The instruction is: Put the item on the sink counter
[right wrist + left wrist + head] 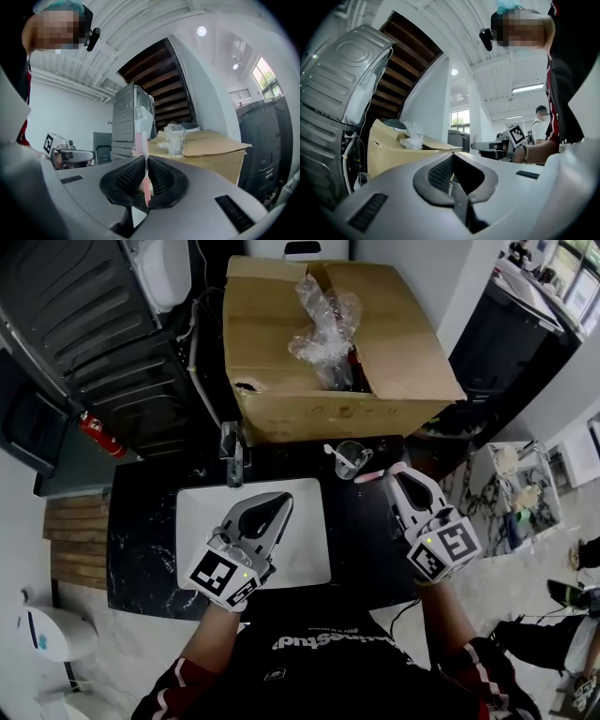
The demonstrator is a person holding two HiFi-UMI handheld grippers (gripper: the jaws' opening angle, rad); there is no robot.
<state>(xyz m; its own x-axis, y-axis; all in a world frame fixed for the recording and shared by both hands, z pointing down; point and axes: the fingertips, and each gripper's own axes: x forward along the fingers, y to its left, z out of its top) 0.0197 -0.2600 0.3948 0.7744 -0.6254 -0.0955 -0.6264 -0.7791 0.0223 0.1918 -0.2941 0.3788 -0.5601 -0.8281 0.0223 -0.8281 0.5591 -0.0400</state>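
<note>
Two containers stood ahead of the grippers. A big open cardboard box [319, 381] lay beyond both gripper tips, with a crumpled clear plastic bag [326, 324] sticking out of its top. A small clear cup [349, 457] stood on the black marbled sink counter [141, 540] just ahead of the right gripper [398, 479], to its left. Whether the cup held anything could not be made out. A white basin [305, 549] was sunk into the counter under the left gripper [277, 505], with the faucet [232, 451] just beyond that gripper's tips.

Both hands reached forward at about the same height, and the grippers pointed level toward the box. The left gripper's jaws were pressed together with nothing between them. The right gripper's jaws were clamped narrowly on a pink toothbrush [146, 183]. The brush was held above the counter, not yet resting on it, with its head poking out past the pads toward the cup.

Each gripper carried a cube with black-and-white square markers. White lettering ran across the person's dark shirt [319, 671], upside down in the head view and too blurred to read.
</note>
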